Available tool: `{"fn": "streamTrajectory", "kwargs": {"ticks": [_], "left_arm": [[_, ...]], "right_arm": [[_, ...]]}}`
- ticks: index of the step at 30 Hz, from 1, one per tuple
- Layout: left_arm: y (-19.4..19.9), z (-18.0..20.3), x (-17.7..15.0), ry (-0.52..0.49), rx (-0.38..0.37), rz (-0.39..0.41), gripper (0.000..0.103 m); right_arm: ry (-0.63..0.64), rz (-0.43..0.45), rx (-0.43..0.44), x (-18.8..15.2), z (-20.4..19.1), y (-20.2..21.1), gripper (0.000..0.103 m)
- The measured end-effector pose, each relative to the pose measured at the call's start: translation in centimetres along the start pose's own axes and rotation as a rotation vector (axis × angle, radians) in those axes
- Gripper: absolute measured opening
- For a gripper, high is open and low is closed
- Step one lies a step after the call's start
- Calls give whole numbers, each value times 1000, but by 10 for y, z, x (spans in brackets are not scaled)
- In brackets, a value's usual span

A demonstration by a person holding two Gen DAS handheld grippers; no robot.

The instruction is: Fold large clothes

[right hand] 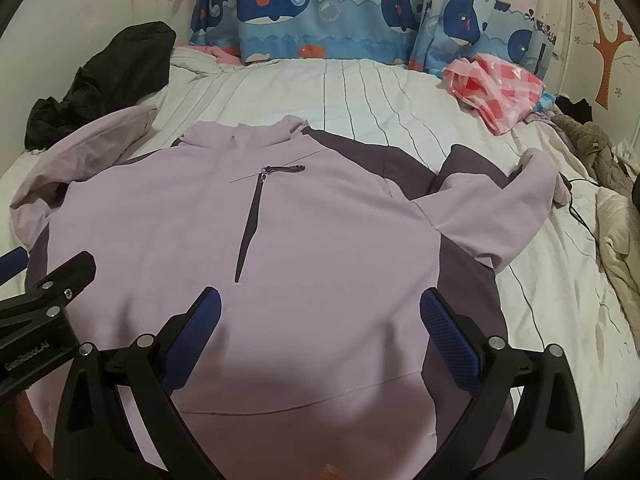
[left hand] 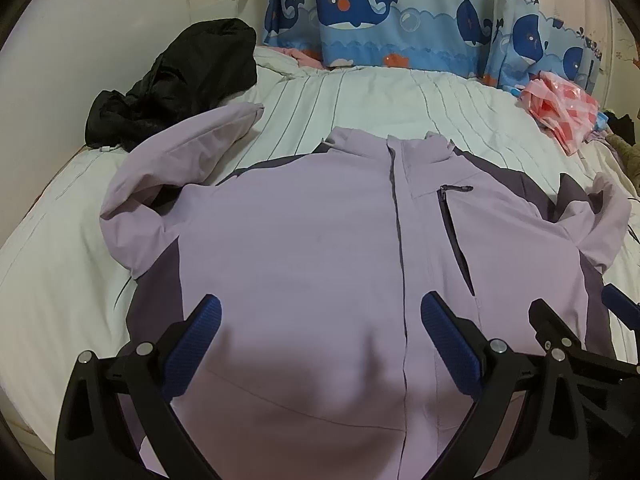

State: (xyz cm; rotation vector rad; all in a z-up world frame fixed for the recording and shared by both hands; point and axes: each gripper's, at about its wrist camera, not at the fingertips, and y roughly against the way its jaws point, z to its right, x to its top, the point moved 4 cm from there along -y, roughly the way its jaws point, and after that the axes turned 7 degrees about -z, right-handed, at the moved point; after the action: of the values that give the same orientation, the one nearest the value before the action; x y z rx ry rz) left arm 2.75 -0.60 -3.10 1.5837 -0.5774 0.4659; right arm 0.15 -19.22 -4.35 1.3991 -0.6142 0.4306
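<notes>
A lilac jacket with dark purple side panels lies front up and zipped on the bed, collar away from me. It also shows in the right wrist view. Its left sleeve bends up toward the wall. Its right sleeve is bent back over itself. My left gripper is open and empty above the jacket's lower front. My right gripper is open and empty above the lower right front, beside the left one. The right gripper also shows at the edge of the left wrist view.
The bed has a white striped cover. A black garment lies at the far left by the wall. A pink plastic bag lies at the far right. Whale-print curtains hang behind. More clothes and a cable lie at the right.
</notes>
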Motion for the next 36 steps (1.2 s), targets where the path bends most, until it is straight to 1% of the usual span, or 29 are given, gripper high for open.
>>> {"fn": "streamTrajectory", "kwargs": {"ticks": [3, 5, 8, 14, 18, 26, 33, 36], "left_arm": [[1, 0, 0, 3, -3, -3, 96], [0, -1, 0, 8, -6, -13, 96], [0, -2, 1, 16, -11, -20, 96], [1, -2, 2, 17, -16, -10, 96], [1, -1, 2, 14, -18, -10, 96], [1, 1, 1, 13, -17, -14, 96], [1, 3, 1, 8, -16, -7, 96], [1, 3, 1, 9, -15, -5, 96]], "right_arm": [[-8, -24, 6, 0, 1, -1, 96], [-30, -45, 30, -1, 2, -3, 96], [-40, -42, 34, -1, 3, -5, 96], [-34, -48, 24, -2, 1, -8, 96], [-20, -85, 16, -3, 0, -9, 96], [-25, -62, 19, -3, 0, -9, 96], [-25, -76, 21, -3, -1, -9, 96], [-29, -57, 24, -2, -2, -9, 96]]}}
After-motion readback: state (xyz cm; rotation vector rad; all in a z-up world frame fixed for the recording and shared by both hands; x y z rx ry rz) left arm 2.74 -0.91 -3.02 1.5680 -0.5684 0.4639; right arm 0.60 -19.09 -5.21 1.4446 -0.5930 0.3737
